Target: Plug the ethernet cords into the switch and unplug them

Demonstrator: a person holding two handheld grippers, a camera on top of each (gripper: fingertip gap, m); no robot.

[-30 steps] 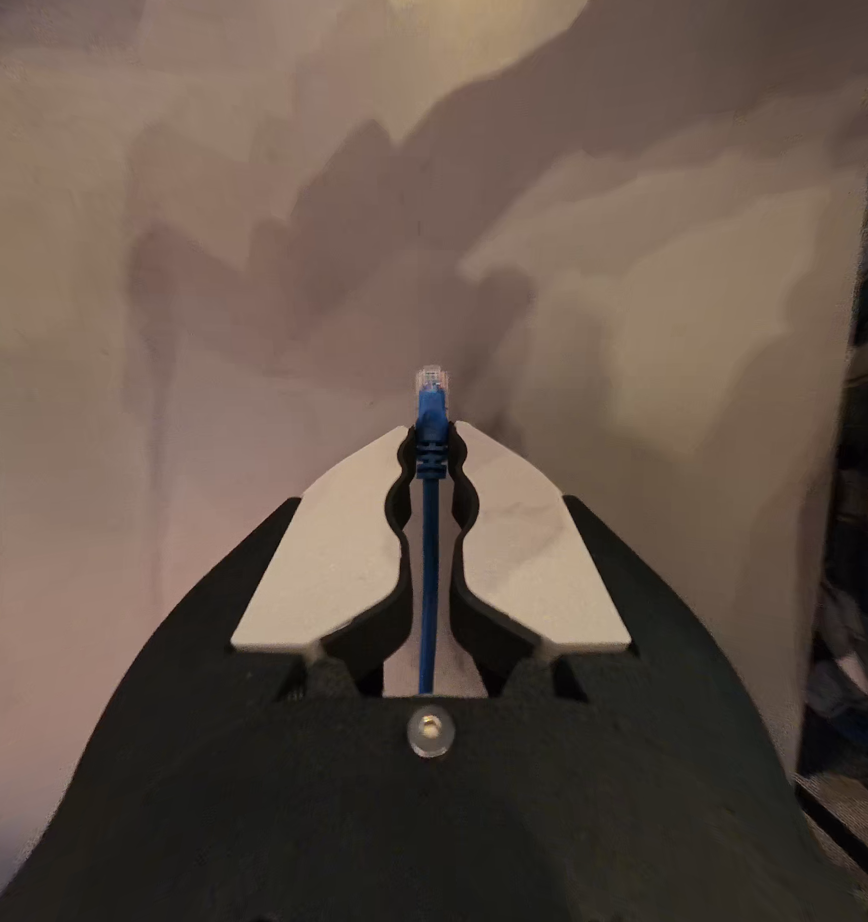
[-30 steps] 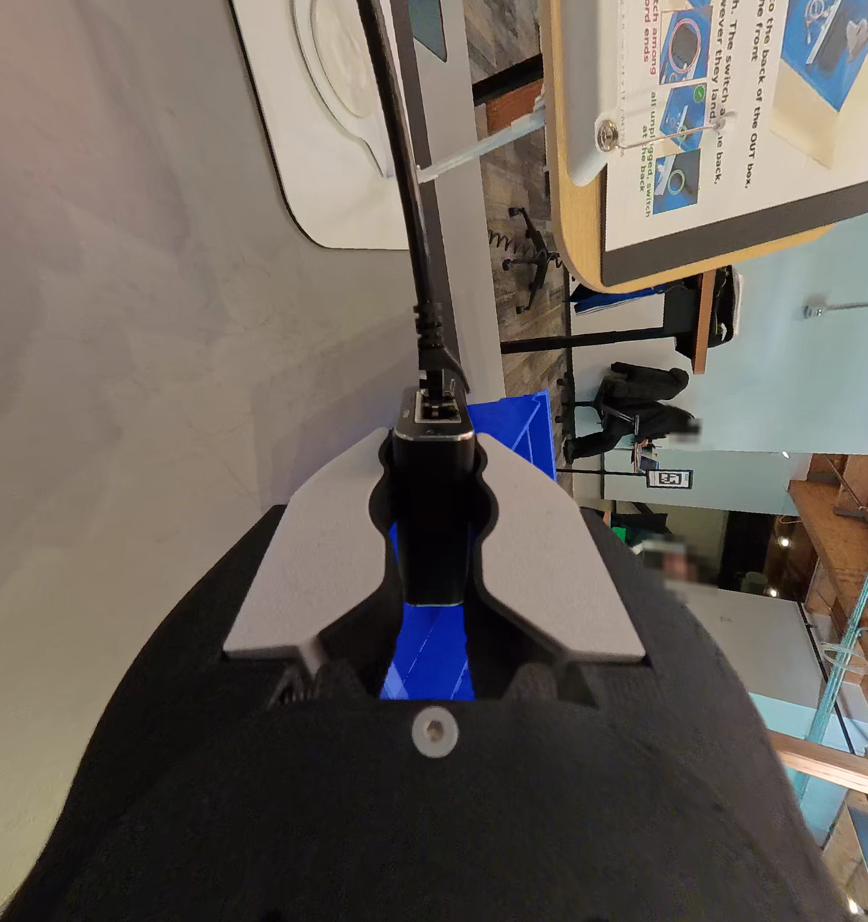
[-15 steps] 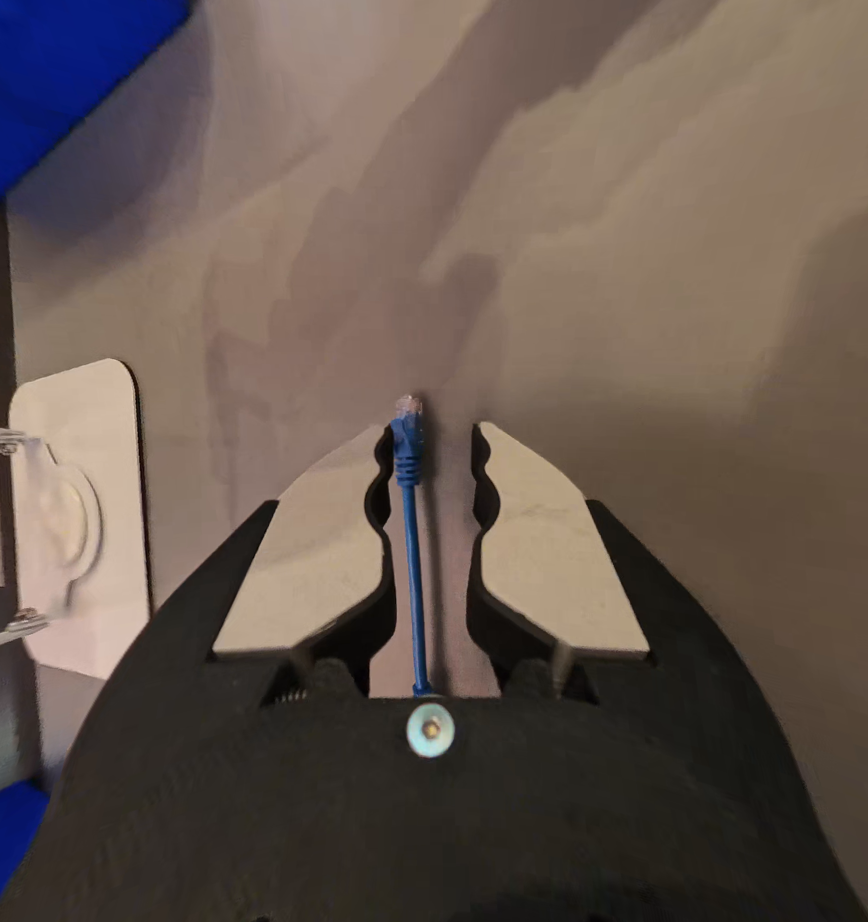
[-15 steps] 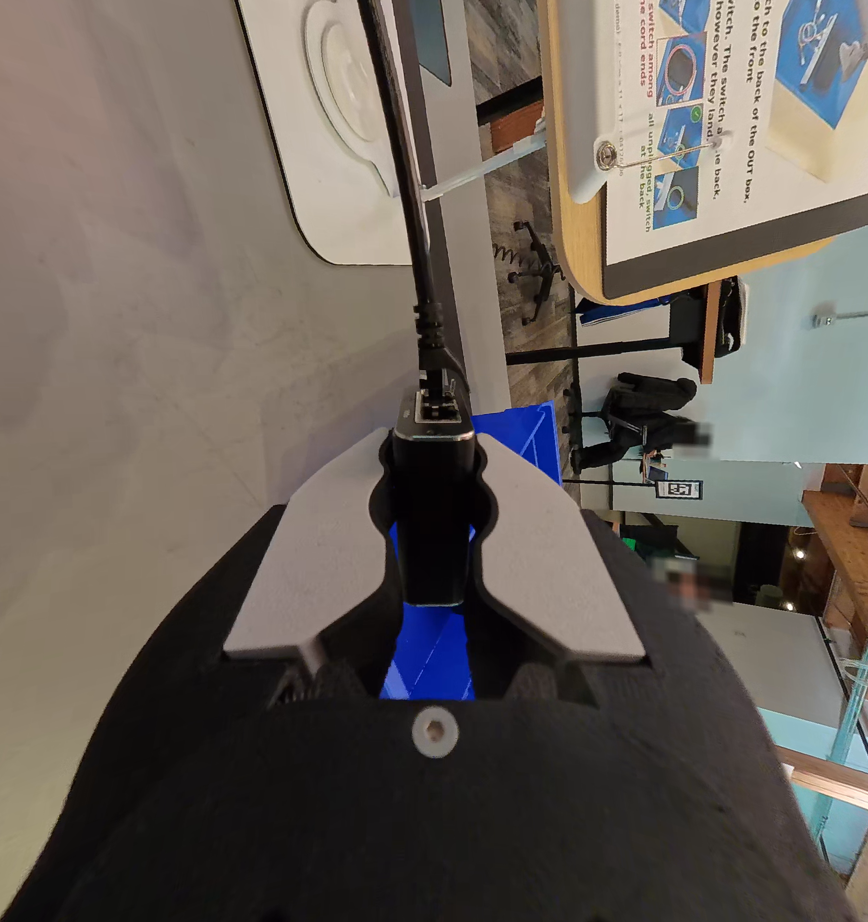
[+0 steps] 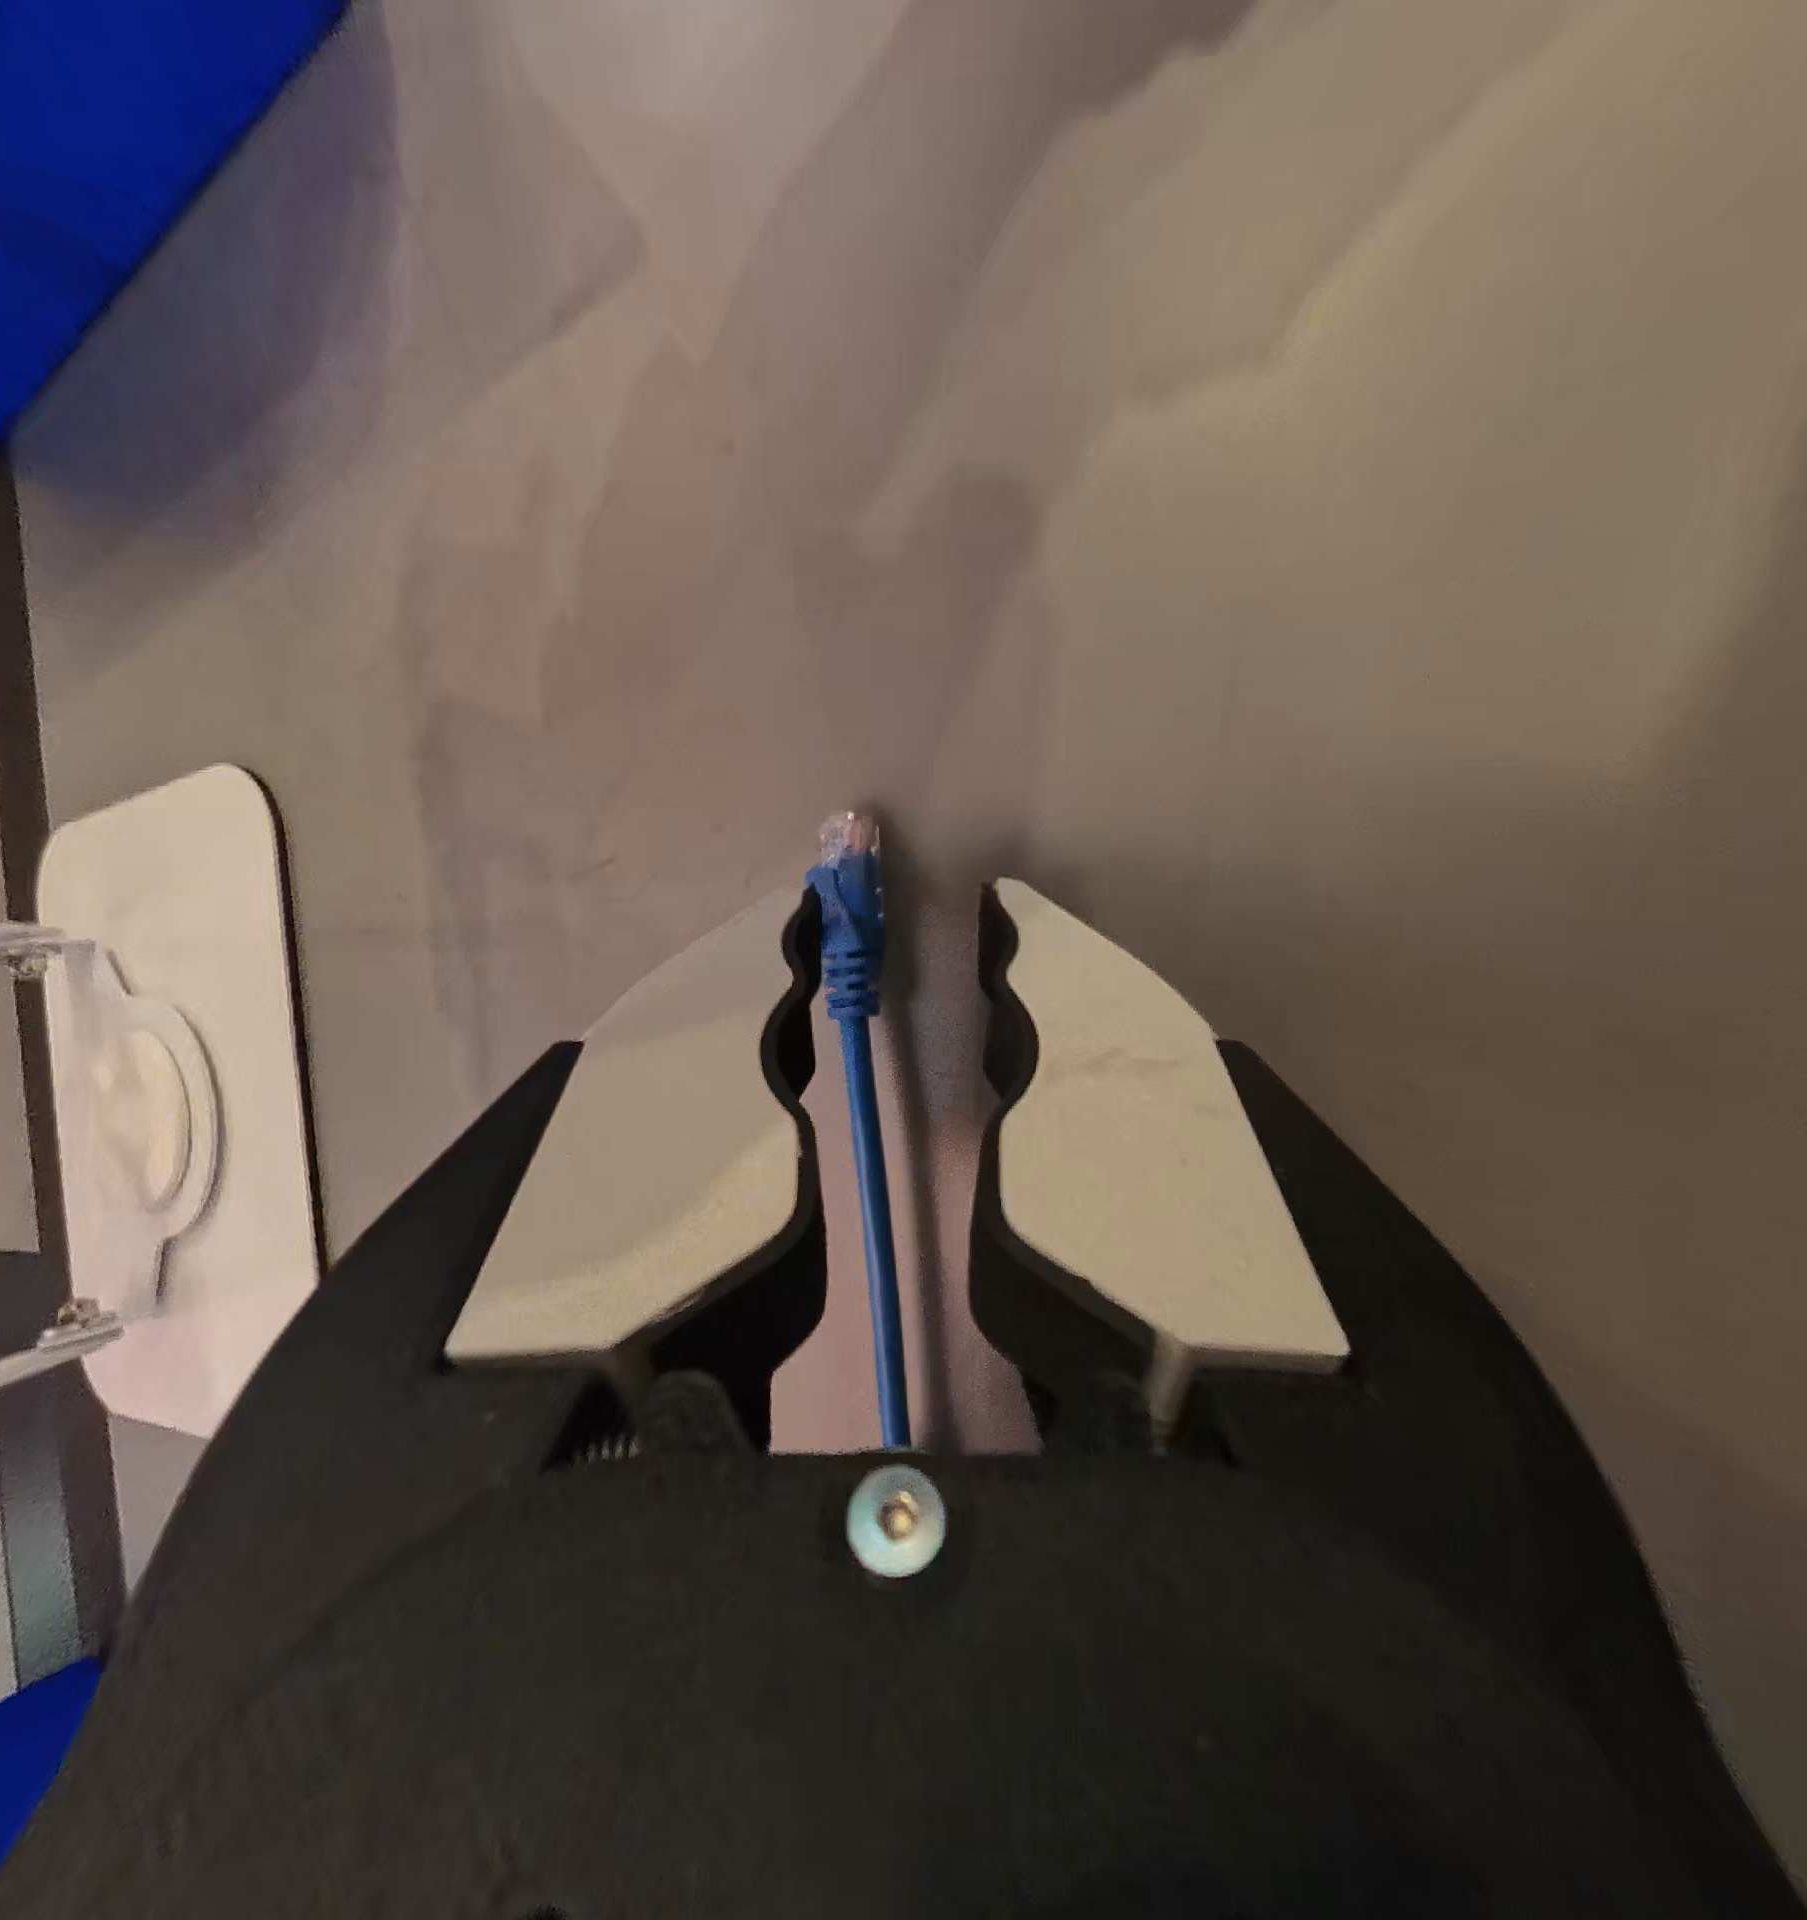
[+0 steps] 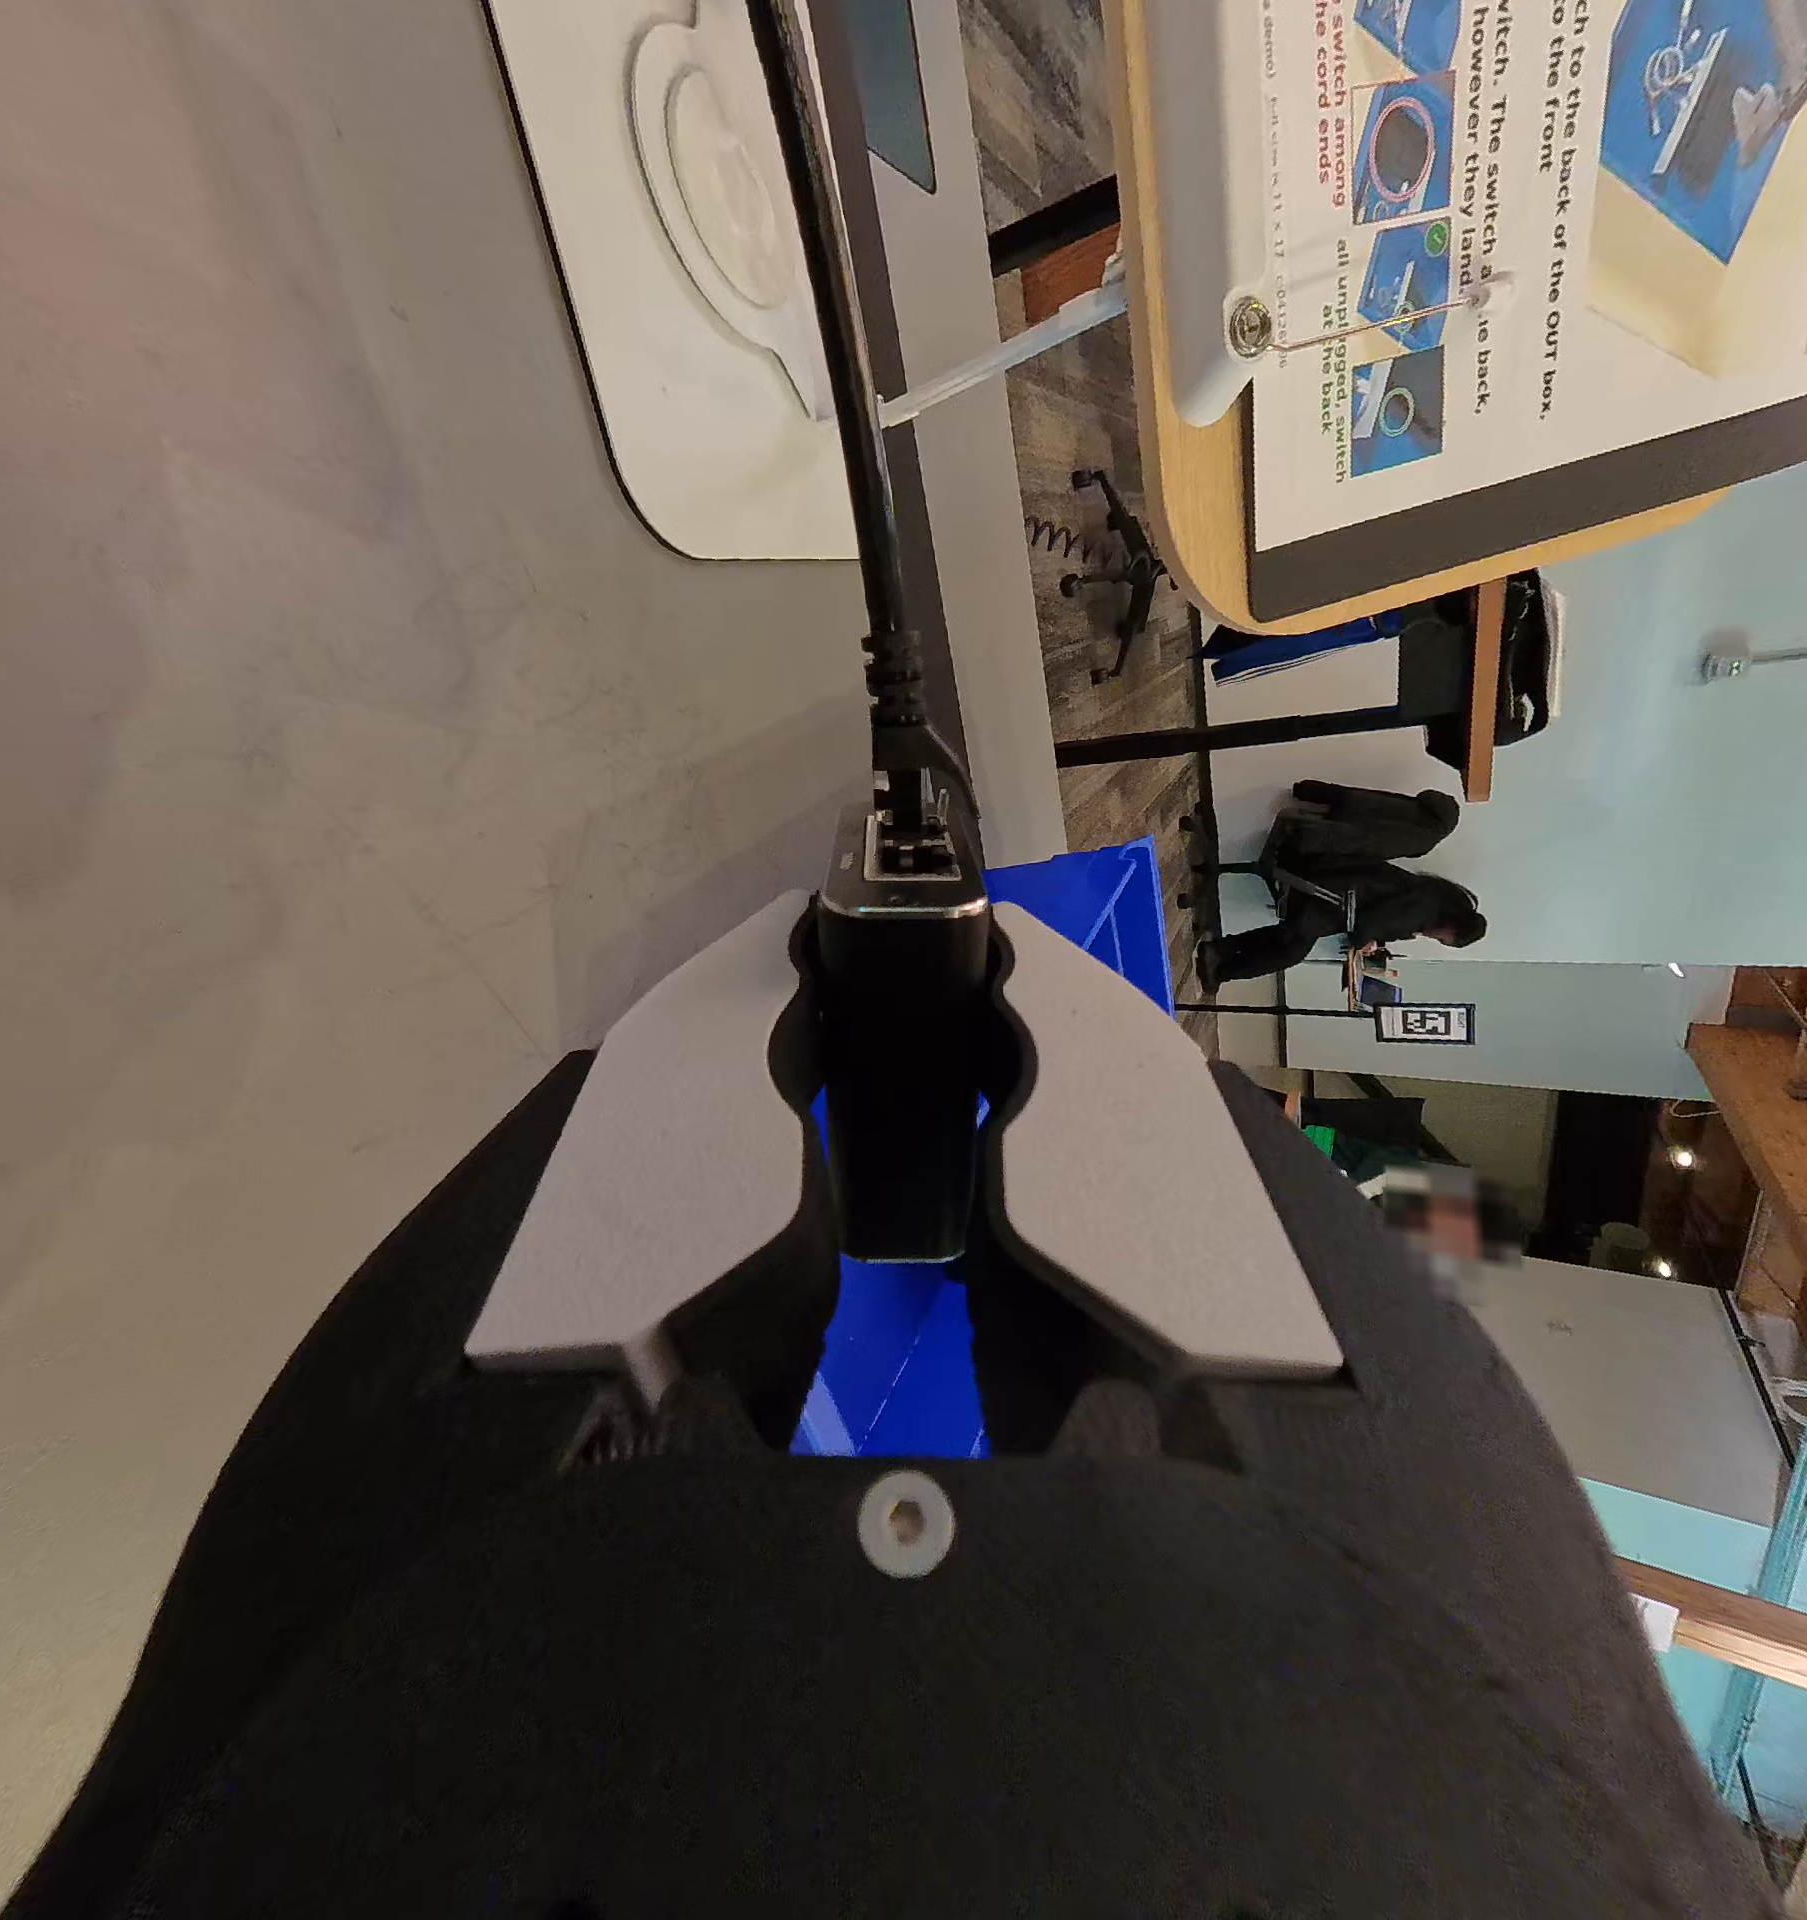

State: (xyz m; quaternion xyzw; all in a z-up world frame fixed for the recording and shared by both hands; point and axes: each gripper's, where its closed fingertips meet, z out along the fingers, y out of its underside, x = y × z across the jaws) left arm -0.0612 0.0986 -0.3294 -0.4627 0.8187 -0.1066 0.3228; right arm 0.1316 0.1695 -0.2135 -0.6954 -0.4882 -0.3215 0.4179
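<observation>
Fingers of the right gripper [image 6: 904,935] clamp the black switch [image 6: 899,1070]; fingers of the left gripper [image 5: 891,914] stand parted around a blue ethernet cord [image 5: 871,1164].

Both pads press the switch's sides at the centre of the right wrist view, and its port end points up the frame with a black ethernet cord [image 6: 857,416] plugged in and running off the top edge. In the left wrist view the blue cord's plug [image 5: 849,904] lies against the left-hand finger [image 5: 691,1039], with a clear gap to the right-hand finger [image 5: 1107,1039], so nothing is gripped; cord and plug rest on the grey worktop [image 5: 1398,623]. A blue bin [image 5: 99,177] fills the upper left corner there; its contents cannot be seen. A white plate [image 5: 203,987] with a clear fitting sits at mid left. Another blue bin [image 6: 1096,925] shows just right of the switch.
</observation>
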